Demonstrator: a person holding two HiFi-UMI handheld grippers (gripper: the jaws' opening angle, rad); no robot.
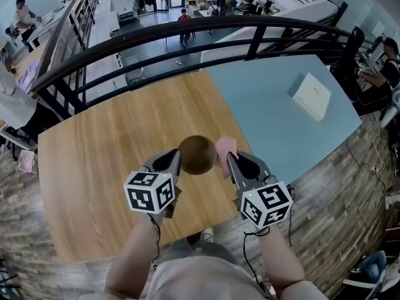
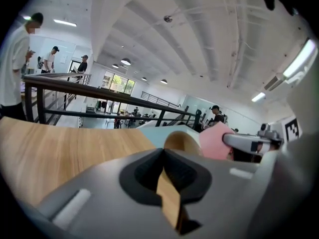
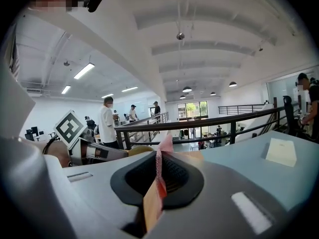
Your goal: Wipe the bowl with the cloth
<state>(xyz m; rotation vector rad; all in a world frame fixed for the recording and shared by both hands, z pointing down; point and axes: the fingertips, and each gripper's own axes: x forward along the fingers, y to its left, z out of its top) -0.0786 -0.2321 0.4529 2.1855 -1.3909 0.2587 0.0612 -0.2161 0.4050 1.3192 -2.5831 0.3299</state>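
A brown wooden bowl (image 1: 197,154) is over the wooden table (image 1: 94,167), between my two grippers. At the bowl's left side my left gripper (image 1: 177,159) is shut on the rim; in the left gripper view a thin wooden edge (image 2: 169,198) runs between its jaws, with the bowl (image 2: 182,141) just ahead. My right gripper (image 1: 230,161) is shut on a pink cloth (image 1: 225,147) that hangs against the bowl's right side. The right gripper view has a fold of this cloth (image 3: 162,146) pinched between the jaws, and the left gripper's marker cube (image 3: 70,127) off to the left.
A black railing (image 1: 187,33) curves past the table's far edge. A pale blue table (image 1: 275,105) adjoins on the right, with a white box (image 1: 311,95) on it. People stand and sit beyond the railing and at the right edge.
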